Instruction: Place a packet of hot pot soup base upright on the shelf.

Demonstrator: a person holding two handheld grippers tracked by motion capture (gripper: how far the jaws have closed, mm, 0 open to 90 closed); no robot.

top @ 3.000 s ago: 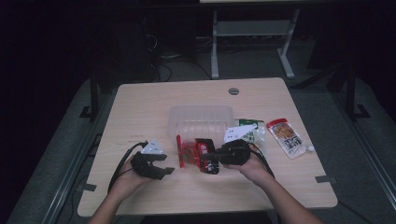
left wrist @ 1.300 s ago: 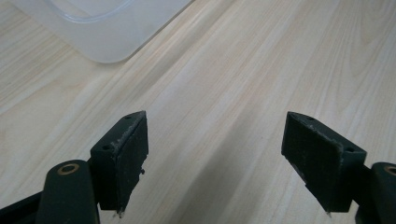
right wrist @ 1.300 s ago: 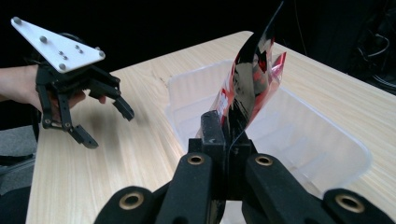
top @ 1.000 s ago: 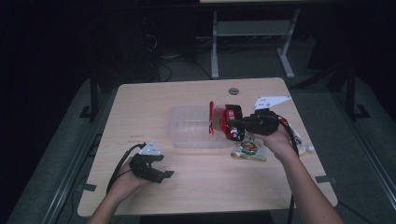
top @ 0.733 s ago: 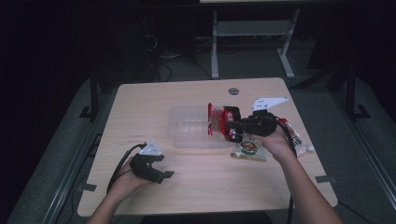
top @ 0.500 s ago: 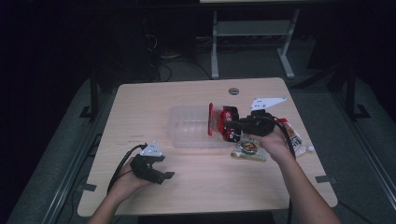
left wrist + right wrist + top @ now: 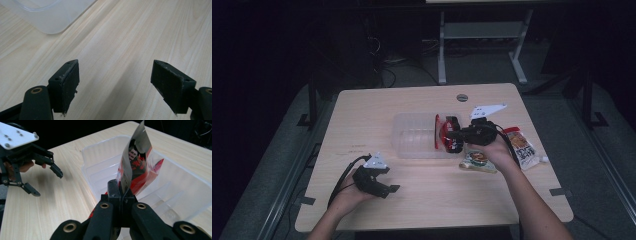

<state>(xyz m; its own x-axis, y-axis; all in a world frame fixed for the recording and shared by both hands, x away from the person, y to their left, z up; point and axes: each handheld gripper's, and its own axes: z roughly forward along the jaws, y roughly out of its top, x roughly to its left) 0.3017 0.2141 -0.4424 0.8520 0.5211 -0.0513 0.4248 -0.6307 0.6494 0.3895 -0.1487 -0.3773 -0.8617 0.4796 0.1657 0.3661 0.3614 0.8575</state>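
Red snack packet [image 7: 445,134], glossy, upright on edge, centre frame, over the clear plastic tub's [image 7: 414,137] right end.

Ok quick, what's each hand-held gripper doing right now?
Left hand-held gripper: open, empty, over the table.
Right hand-held gripper: closed on the red snack packet, over the clear bin.

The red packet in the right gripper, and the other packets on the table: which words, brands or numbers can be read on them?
None can be read.
Red packet: white and black print, too blurred to read.
Packet with red ends, to the right of the right gripper: a dark printed patch, too small to read.
Round-pattern packet: too small to read.
Clear bin: no label seen.
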